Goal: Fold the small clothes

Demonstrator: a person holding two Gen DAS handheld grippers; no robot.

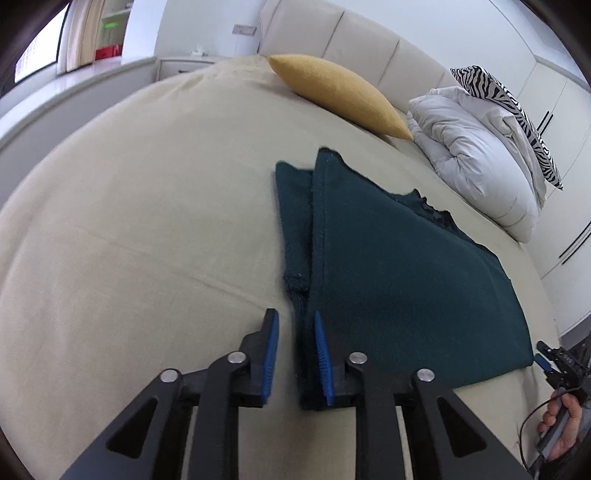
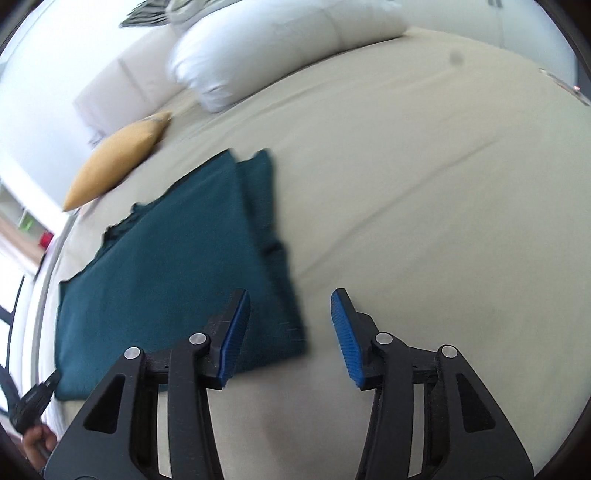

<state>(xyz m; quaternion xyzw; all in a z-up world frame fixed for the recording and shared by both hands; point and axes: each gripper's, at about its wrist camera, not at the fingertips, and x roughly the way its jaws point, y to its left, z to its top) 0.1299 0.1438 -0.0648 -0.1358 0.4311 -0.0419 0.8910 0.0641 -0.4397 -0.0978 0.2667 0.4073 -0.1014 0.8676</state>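
A dark teal knit garment (image 1: 399, 266) lies flat on the beige bed sheet (image 1: 147, 221), its sides folded in. In the left wrist view my left gripper (image 1: 295, 354) is partly open, its jaws around the garment's near left corner without pinching it. In the right wrist view the garment (image 2: 166, 266) lies to the left. My right gripper (image 2: 290, 332) is wide open and empty, its left finger over the garment's near right corner, its right finger over bare sheet. The right gripper also shows in the left wrist view (image 1: 554, 362).
A mustard cushion (image 1: 340, 92), a white duvet bundle (image 1: 480, 155) and a zebra-print pillow (image 1: 509, 110) lie along the padded headboard (image 1: 332, 33). White wardrobes stand at the right. The other hand and left gripper (image 2: 33, 406) show at the lower left in the right wrist view.
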